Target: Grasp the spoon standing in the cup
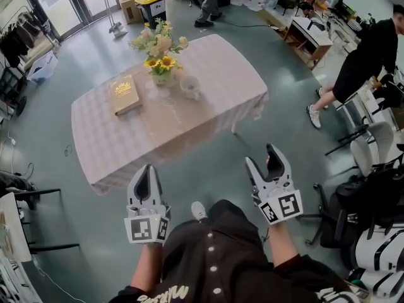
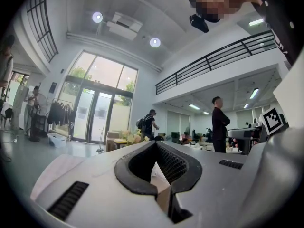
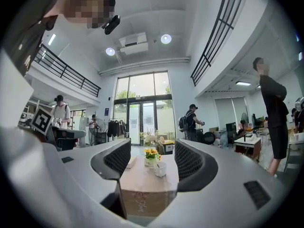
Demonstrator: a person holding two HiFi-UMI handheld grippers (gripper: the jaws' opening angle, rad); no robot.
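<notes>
Approach not yet begun, I judge: the table (image 1: 208, 115) stands across open floor, the cup (image 1: 190, 86) mid-table just beside the flower vase (image 1: 162, 76), its spoon too small to make out. The right gripper (image 1: 262, 156) gapes empty and the left gripper (image 1: 147, 170) is pinched closed; next, step in and reach over the near edge

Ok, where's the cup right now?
In the head view, the cup stands on the table, toward its far side, just right of the flower vase, with the book further left.
</notes>
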